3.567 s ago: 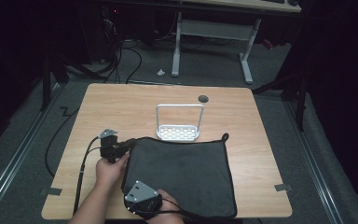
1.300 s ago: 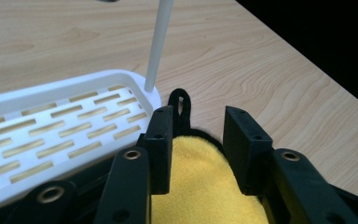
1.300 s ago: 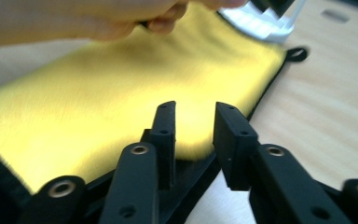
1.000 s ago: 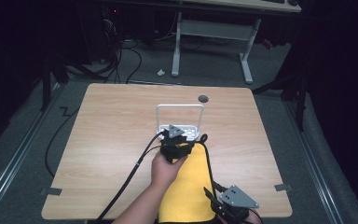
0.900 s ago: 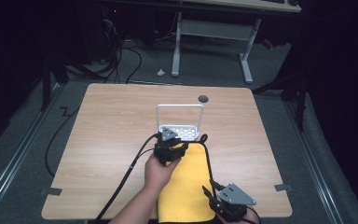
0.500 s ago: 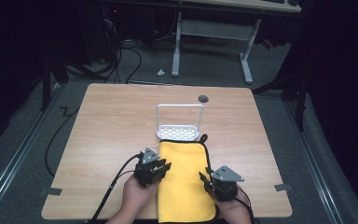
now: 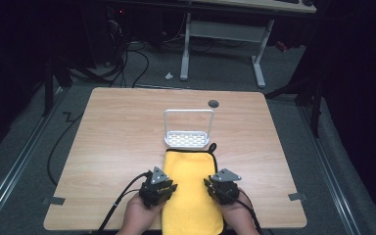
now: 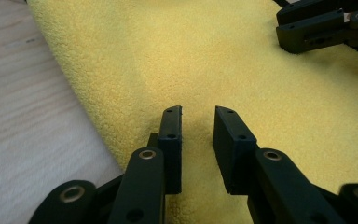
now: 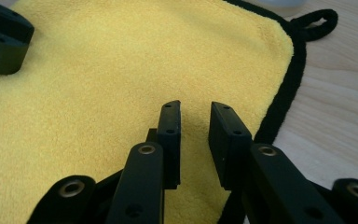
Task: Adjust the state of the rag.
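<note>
A folded yellow cloth with a black edge lies on the wooden surface, just in front of a small white rack and reaching the surface's near edge. The left hand-held gripper sits over the cloth's left edge; its jaws have just been closing and stand a narrow gap apart, with cloth beneath them but not pinched. The right hand-held gripper sits over the cloth's right edge, its jaws likewise just closing, slightly apart, unclamped. The cloth's black hanging loop points toward the rack.
</note>
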Action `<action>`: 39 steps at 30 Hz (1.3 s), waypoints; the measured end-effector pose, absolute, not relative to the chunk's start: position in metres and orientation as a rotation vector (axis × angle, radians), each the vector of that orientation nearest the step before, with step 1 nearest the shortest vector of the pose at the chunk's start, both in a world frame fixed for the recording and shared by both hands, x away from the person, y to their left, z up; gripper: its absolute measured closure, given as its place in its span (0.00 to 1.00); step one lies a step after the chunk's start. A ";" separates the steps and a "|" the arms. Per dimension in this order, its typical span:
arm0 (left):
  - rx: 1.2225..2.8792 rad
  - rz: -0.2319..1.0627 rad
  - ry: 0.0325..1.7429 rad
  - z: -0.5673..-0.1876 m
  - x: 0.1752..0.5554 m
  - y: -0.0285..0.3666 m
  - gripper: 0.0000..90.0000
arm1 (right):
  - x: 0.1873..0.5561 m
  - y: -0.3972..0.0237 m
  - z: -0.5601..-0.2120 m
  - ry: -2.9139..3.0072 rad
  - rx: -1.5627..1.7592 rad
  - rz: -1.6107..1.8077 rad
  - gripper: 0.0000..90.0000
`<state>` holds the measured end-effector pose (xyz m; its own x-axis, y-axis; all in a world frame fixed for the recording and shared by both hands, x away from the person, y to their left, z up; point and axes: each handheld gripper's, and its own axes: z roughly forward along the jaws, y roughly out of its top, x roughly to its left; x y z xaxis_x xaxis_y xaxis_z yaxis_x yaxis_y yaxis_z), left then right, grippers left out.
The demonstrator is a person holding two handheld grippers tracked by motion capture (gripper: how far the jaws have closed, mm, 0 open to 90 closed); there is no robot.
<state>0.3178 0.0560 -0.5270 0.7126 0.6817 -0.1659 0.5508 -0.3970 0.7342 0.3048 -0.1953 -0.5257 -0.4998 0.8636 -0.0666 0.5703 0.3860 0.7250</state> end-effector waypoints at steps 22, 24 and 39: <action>1.960 0.228 1.045 -0.521 0.334 0.099 0.63 | 0.300 -0.191 -0.516 2.213 1.212 0.982 0.68; 1.921 0.209 1.098 -0.520 0.350 0.100 0.56 | 0.315 -0.192 -0.517 2.182 1.247 0.984 0.67; 1.895 0.123 1.216 -0.529 0.387 0.085 0.54 | 0.371 -0.175 -0.525 2.170 1.324 0.916 0.54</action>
